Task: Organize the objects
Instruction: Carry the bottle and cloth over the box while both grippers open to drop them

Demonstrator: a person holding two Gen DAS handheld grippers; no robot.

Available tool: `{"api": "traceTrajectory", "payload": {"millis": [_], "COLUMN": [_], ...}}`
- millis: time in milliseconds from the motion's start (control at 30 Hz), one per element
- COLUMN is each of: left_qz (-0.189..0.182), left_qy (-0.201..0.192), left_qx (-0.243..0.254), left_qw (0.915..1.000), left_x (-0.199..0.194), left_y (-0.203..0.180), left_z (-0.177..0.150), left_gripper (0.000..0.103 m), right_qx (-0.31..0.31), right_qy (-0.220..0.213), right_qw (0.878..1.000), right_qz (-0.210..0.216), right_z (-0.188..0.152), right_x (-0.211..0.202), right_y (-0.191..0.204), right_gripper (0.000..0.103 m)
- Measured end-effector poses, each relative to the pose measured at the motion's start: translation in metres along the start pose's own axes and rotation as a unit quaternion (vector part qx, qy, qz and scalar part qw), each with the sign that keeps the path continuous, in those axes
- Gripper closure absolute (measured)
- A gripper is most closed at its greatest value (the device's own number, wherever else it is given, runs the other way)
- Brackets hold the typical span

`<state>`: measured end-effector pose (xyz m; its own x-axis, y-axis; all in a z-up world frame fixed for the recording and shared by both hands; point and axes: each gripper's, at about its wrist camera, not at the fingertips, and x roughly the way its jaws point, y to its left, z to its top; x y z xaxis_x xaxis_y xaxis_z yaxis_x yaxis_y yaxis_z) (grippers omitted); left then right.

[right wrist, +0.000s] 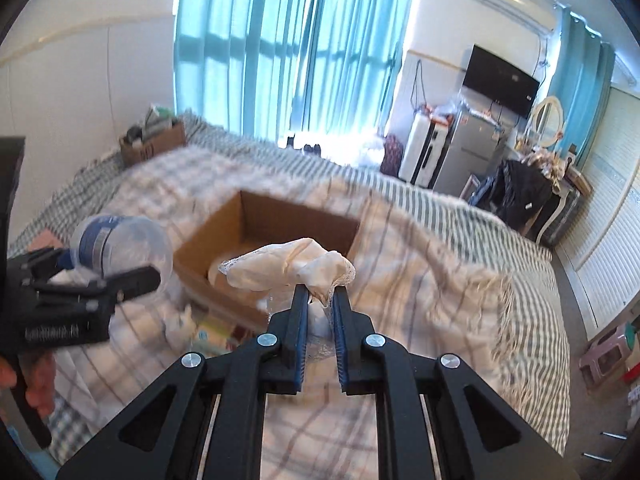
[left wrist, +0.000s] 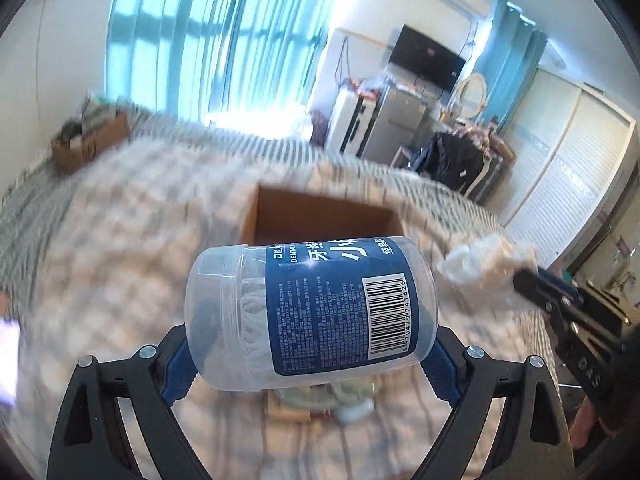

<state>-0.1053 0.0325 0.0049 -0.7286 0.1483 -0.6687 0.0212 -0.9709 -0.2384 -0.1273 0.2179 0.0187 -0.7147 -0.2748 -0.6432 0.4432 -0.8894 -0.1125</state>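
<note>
Left wrist view shows the left gripper (left wrist: 312,360) with its jaws closed across a clear plastic jar (left wrist: 310,314) of dental floss picks, which lies sideways between the blue pads, above the checked blanket (left wrist: 120,240) of the bed. Ahead of the jar stands an open cardboard box (left wrist: 320,216) on the bed, and this is probably the place where the things must go. In the right wrist view the right gripper (right wrist: 320,298) has its jaws nearly closed and pinches a crumpled white cloth (right wrist: 288,266) at the tips; most of the cloth hangs free beyond the tips, in front of the box (right wrist: 260,232). To do this step well, I think each hand should bring its thing fully over the box opening before the jaws let go, and go low enough that the jar does not bounce out. The two grippers are near each other, so one hand should go first. Both grippers point forward and downward toward the box. A second, smaller box (right wrist: 154,142) with things in it stands far at the head of the bed.
</note>
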Motion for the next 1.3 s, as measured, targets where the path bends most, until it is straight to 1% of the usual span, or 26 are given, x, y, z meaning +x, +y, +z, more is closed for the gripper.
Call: {"api": "traceTrajectory", "payload": {"millis": [67, 100, 133, 167, 233, 267, 400, 533, 600, 667, 733, 800, 900, 1000, 1067, 1133, 1200, 1300], "left_qz": [0.007, 0.006, -0.001, -0.022, -0.046, -0.052, -0.051, -0.053, -0.05, -0.052, -0.064, -0.069, -0.088, -0.106, -0.11, -0.11, -0.107, -0.105], "left_qy": [-0.017, -0.017, -0.011, 0.008, 0.022, 0.028, 0.025, 0.039, 0.047, 0.058, 0.068, 0.067, 0.074, 0.08, 0.077, 0.071, 0.064, 0.051], "left_qx": [0.031, 0.05, 0.065, 0.087, 0.104, 0.113, 0.147, 0.177, 0.188, 0.19, 0.188, 0.19, 0.186, 0.181, 0.178, 0.176, 0.175, 0.169], "left_qw": [0.9993, 0.9986, 0.9978, 0.9959, 0.9933, 0.9919, 0.9875, 0.982, 0.9799, 0.9787, 0.9777, 0.9771, 0.9757, 0.9745, 0.9748, 0.9758, 0.9768, 0.9786], "left_x": [0.004, 0.011, 0.02, 0.034, 0.052, 0.062, 0.1, 0.139, 0.153, 0.17, 0.184, 0.192, 0.201, 0.204, 0.199, 0.189, 0.175, 0.149], "left_y": [-0.006, -0.008, -0.01, -0.013, -0.014, -0.014, -0.014, -0.013, -0.011, -0.008, -0.002, 0.0, 0.003, 0.004, 0.003, 0.0, -0.002, -0.002], "left_z": [0.018, 0.028, 0.036, 0.045, 0.056, 0.062, 0.076, 0.072, 0.062, 0.054, 0.051, 0.048, 0.046, 0.045, 0.046, 0.048, 0.053, 0.061], "left_gripper": [0.009, 0.009, 0.009, 0.009, 0.009, 0.009, 0.009, 0.009, 0.009, 0.009, 0.009, 0.009, 0.009, 0.008, 0.005, 0.001, 0.001, 0.001], "right_qx": [0.007, 0.013, 0.016, 0.02, 0.031, 0.036, 0.048, 0.063, 0.069, 0.073, 0.078, 0.08, 0.083, 0.086, 0.096, 0.102, 0.104, 0.099], "right_qy": [-0.011, -0.017, -0.02, -0.024, -0.027, -0.026, -0.009, 0.01, 0.022, 0.031, 0.041, 0.046, 0.046, 0.04, 0.028, 0.017, 0.005, -0.01], "right_qw": [1.0, 1.0, 1.0, 1.0, 0.999, 0.999, 0.999, 0.998, 0.997, 0.996, 0.995, 0.995, 0.994, 0.994, 0.993, 0.993, 0.993, 0.994], "right_qz": [0.004, 0.006, 0.007, 0.007, 0.01, 0.011, 0.011, 0.025, 0.031, 0.038, 0.043, 0.047, 0.055, 0.058, 0.062, 0.063, 0.055, 0.046], "right_z": [0.012, 0.02, 0.026, 0.033, 0.047, 0.051, 0.066, 0.067, 0.063, 0.055, 0.048, 0.042, 0.037, 0.037, 0.039, 0.042, 0.044, 0.05], "right_x": [0.001, 0.004, 0.007, 0.012, 0.028, 0.034, 0.081, 0.127, 0.152, 0.17, 0.189, 0.201, 0.208, 0.206, 0.198, 0.189, 0.173, 0.147], "right_y": [-0.002, -0.004, -0.005, -0.006, -0.009, -0.011, -0.017, -0.023, -0.024, -0.023, -0.023, -0.024, -0.028, -0.031, -0.035, -0.036, -0.036, -0.034], "right_gripper": [0.092, 0.092, 0.092, 0.092, 0.092, 0.092, 0.092, 0.092, 0.092, 0.092, 0.092, 0.092, 0.092, 0.09, 0.081, 0.063, 0.055, 0.055]}}
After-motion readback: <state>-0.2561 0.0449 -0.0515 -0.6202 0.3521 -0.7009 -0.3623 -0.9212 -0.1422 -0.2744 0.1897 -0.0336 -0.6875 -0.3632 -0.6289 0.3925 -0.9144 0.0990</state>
